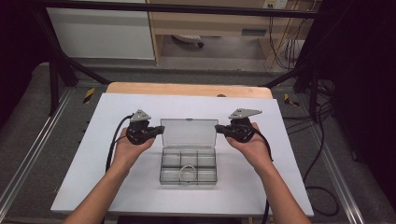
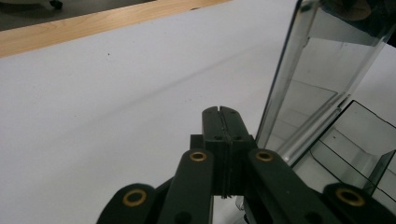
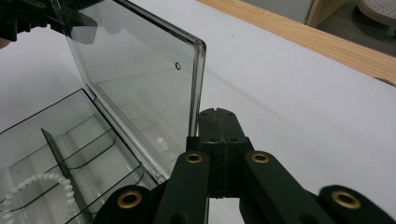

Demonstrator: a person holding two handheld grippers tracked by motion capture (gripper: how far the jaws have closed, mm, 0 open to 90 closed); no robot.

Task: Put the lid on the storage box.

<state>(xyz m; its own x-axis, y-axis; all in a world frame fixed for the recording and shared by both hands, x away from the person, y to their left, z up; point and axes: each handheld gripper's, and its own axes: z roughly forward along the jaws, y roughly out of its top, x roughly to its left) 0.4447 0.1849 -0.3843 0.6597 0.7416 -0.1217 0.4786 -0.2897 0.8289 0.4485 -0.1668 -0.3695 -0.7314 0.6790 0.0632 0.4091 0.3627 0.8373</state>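
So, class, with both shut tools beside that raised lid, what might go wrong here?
1. The lid stands upright with the left tool and right tool at its side edges, neither clamping it; it could drop shut.
2. A sideways push might slide the clear box and disturb the bead bracelet.

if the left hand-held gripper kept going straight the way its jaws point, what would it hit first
Probably nothing: the left hand-held gripper, jaws shut, points past the outer edge of the clear box's raised lid, over bare white table. Depth is unclear; it may graze the lid's edge.
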